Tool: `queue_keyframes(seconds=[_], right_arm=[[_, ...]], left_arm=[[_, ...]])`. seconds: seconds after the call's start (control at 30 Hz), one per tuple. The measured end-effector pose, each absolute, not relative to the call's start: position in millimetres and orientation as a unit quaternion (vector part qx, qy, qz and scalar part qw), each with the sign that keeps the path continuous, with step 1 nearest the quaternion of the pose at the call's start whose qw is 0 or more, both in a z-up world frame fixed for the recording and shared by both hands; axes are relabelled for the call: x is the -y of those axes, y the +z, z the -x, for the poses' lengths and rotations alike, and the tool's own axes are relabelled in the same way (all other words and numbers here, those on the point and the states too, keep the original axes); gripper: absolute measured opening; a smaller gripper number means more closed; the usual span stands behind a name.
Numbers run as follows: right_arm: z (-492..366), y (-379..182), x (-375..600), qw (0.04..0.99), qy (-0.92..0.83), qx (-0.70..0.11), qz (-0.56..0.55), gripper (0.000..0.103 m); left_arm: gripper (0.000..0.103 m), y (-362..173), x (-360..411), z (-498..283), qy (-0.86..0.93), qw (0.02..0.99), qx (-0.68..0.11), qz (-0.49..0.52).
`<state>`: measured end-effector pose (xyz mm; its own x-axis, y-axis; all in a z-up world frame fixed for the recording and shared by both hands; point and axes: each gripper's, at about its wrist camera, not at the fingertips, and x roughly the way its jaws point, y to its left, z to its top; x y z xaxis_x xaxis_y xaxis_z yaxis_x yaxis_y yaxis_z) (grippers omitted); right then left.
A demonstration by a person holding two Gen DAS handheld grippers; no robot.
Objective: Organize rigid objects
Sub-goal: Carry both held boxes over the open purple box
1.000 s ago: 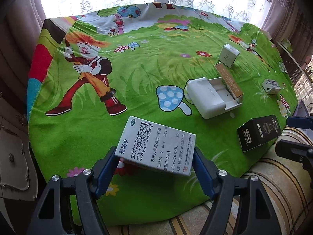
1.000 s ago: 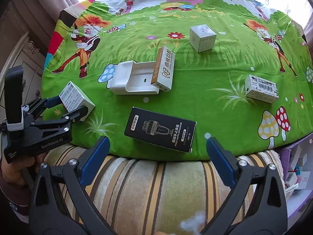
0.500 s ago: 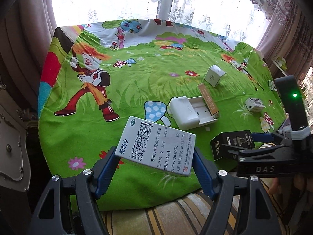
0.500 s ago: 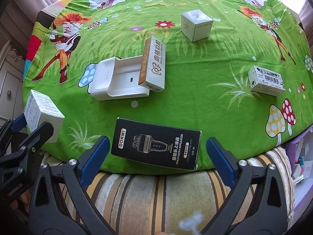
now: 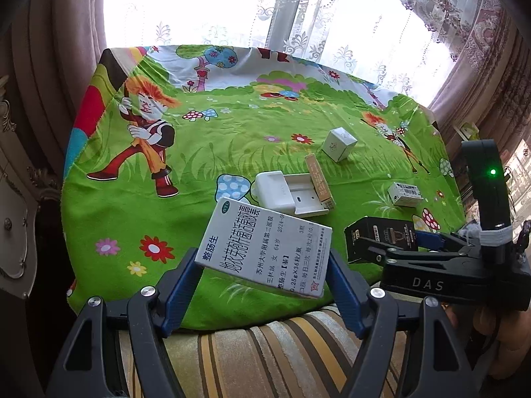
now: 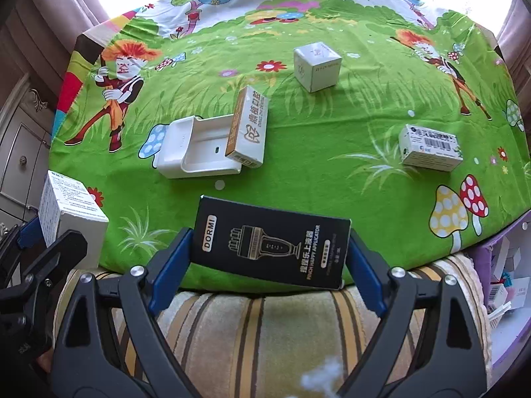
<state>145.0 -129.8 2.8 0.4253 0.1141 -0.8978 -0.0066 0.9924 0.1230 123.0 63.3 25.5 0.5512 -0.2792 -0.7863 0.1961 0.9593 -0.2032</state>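
Right wrist view: bench [image 6: 332, 139] cloth unchanged. White tray [image 6: 199, 152], tan box leaning inside. Right tongs [image 6: 268, 258] now clenched on black box [image 6: 270, 248], lifted off bench edge. Left tongs [image 5: 262, 275] still grasping white medicine box [image 5: 265, 252], raised higher.

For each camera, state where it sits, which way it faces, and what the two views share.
Left wrist: sits on the left gripper, faces across the table toward the window; the right gripper and a hand show.
Right wrist: sits on the right gripper, faces down onto the table; the left gripper shows.
Shared: white medicine box, black DORMI box, white tray.
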Motion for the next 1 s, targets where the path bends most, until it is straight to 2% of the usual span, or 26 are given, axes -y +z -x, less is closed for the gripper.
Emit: queue_keyframes(seconds=[0.37, 1.0], right_arm=[[-110, 31, 174, 0.872, 0.028, -0.488, -0.042, 0.09], [-37, 46, 308, 0.885, -0.027, -0.454, -0.101, 0.09]], left_arm=[[0.075, 30, -21, -111, -0.158, 0.874, -0.457, 0.041], [0.075, 38, 95, -86, -0.239, 0.853, -0.465, -0.005]])
